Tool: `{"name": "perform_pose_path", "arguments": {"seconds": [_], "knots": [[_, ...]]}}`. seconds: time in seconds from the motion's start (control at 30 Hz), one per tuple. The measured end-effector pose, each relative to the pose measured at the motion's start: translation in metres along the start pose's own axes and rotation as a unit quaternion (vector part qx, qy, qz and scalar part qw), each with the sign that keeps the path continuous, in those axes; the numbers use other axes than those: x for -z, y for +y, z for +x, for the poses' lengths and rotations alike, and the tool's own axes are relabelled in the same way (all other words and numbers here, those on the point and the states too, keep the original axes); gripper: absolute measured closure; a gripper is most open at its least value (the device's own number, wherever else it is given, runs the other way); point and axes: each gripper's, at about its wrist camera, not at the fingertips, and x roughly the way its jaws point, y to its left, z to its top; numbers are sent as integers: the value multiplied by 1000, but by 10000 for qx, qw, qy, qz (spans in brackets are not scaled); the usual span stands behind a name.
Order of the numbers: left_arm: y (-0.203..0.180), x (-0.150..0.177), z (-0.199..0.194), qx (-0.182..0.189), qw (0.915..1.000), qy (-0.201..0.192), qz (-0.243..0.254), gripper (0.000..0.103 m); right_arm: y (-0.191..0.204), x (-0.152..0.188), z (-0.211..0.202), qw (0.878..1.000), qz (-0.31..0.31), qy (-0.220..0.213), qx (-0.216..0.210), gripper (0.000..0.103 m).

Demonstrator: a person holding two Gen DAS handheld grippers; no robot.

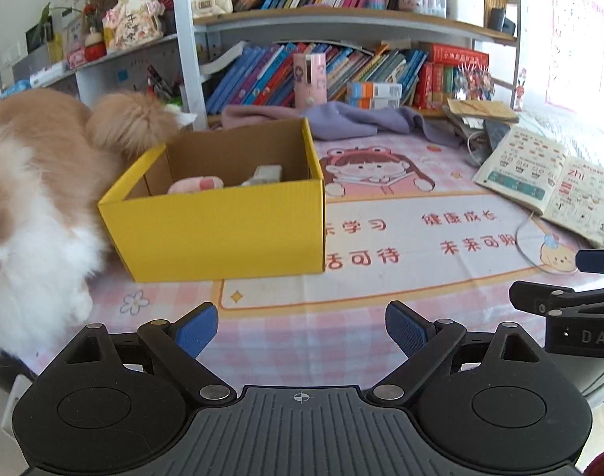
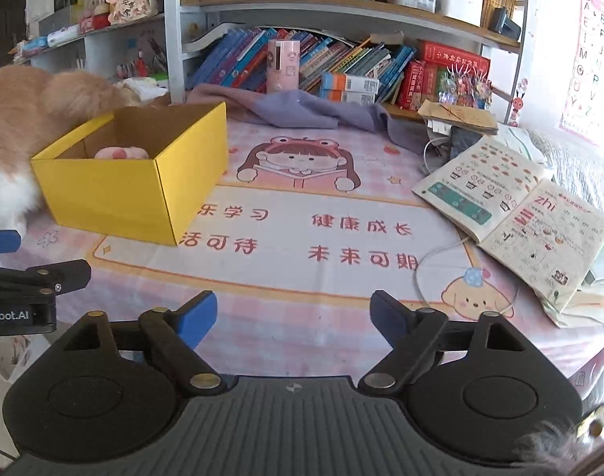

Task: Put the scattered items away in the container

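Indoors, pink desk mat [image 2: 302, 285], bookshelf [image 2: 341, 12] behind

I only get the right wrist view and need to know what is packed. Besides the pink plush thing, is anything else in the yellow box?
Observer: Yes. The left wrist view looks further into the yellow box and shows a pale, whitish item lying beside the pink plush.
Operator: I see only one edge of the left gripper. Is it carrying something?
Observer: No. The left gripper is open, with nothing between its jaws.
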Motion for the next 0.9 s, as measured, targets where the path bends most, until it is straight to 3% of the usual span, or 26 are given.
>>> {"name": "perform_pose_path", "arguments": {"seconds": [0.13,0.23,0.9], "knots": [[2,3,0,-30,9999,102,16,9,3,1,-1,10000,-26,7,12,11],[2,5,-1,3,9999,158,9,3,3,-1,-1,10000,-22,-16,38,7],[2,10,0,177,9992,336,-138,0,4,4,-2,9999,-82,128,66,6]]}}
